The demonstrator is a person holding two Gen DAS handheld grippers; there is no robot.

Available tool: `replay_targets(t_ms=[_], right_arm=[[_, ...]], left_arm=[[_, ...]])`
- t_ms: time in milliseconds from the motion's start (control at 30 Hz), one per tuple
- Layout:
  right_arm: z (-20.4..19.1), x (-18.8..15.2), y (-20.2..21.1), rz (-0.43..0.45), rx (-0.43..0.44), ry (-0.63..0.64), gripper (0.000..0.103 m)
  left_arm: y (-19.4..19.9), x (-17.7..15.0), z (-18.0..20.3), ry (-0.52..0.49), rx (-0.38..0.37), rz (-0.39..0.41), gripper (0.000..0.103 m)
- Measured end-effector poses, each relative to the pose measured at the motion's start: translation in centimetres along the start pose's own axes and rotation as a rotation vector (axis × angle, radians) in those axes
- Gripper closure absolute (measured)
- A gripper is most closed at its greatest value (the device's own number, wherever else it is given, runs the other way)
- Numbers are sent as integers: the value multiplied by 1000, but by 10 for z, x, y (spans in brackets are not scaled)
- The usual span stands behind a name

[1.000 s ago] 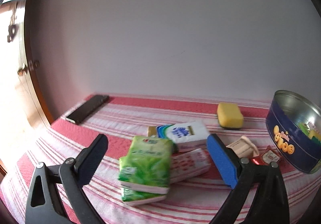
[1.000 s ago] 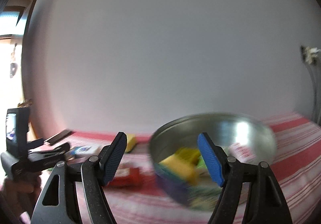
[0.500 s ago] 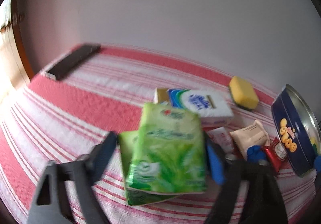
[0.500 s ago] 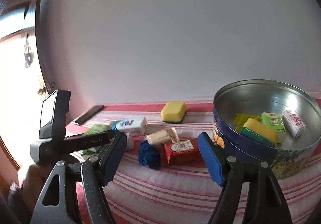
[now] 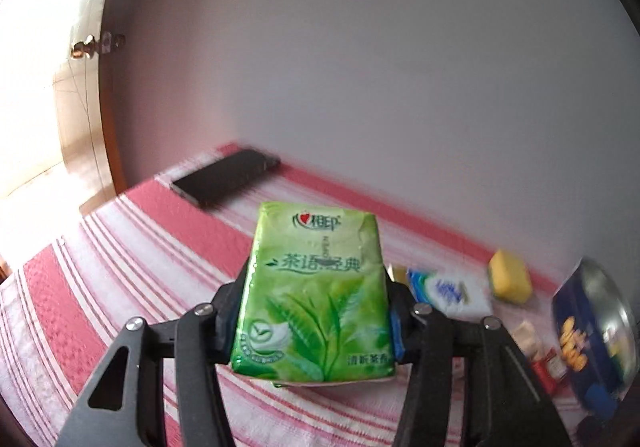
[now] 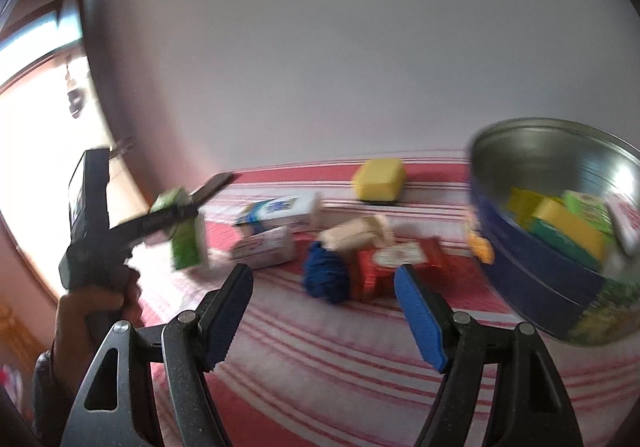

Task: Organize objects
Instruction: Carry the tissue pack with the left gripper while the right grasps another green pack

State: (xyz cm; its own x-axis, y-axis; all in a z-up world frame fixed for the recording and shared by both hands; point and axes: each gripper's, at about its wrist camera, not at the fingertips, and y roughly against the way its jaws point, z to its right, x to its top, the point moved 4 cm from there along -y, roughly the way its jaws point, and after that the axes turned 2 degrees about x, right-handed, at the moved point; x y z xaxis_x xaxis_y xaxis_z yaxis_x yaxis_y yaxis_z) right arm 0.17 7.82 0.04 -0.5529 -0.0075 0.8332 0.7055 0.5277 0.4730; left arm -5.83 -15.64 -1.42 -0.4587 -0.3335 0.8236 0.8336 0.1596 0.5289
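A green tissue pack [image 5: 316, 295] fills the middle of the left wrist view, squeezed between the pads of my left gripper [image 5: 315, 313], whose jaws are closing on it. The right wrist view shows the same pack [image 6: 186, 243] held at the far left, with a hand under the left gripper [image 6: 172, 215]. My right gripper [image 6: 324, 311] stands open with nothing between its blue pads, low over the striped cloth in front of the pile. The round blue cookie tin [image 6: 560, 279] at the right holds several small packs and sponges.
On the red-striped cloth lie a yellow sponge [image 6: 380, 179], a white-and-blue tissue pack [image 6: 280, 209], a red-and-white pack [image 6: 264, 247], a blue ball [image 6: 326, 275], a red packet [image 6: 400, 259] and a beige packet [image 6: 356, 233]. A black phone [image 5: 228, 177] lies at the back left, near a wooden door [image 5: 80, 87].
My left gripper went from wide open behind the green packs to closed around the top one. The right wrist view swung from the tin to the pile on the cloth.
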Motion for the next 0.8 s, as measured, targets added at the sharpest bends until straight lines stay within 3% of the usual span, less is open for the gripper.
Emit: replay_targets(t_ms=[100, 233, 400, 600, 733, 767, 800], right_arm=[[-18, 2, 0, 4, -6, 109, 28], [-25, 1, -9, -21, 4, 115, 28], [-55, 6, -27, -51, 64, 159, 28], [-121, 22, -90, -128, 178, 204, 28], [-160, 27, -152, -210, 156, 271, 28], [-169, 24, -162, -270, 268, 335, 28], [-175, 21, -174, -307, 268, 343, 28]], left_arm=[[3, 4, 3, 9, -88, -12, 50], [9, 14, 0, -3, -74, 17, 50], [21, 38, -33, -1, 64, 133, 50], [2, 53, -85, 1, 276, 152, 50], [1, 59, -114, 48, 398, 162, 50], [1, 59, -117, 55, 412, 160, 50], [1, 59, -122, 71, 415, 152, 50]])
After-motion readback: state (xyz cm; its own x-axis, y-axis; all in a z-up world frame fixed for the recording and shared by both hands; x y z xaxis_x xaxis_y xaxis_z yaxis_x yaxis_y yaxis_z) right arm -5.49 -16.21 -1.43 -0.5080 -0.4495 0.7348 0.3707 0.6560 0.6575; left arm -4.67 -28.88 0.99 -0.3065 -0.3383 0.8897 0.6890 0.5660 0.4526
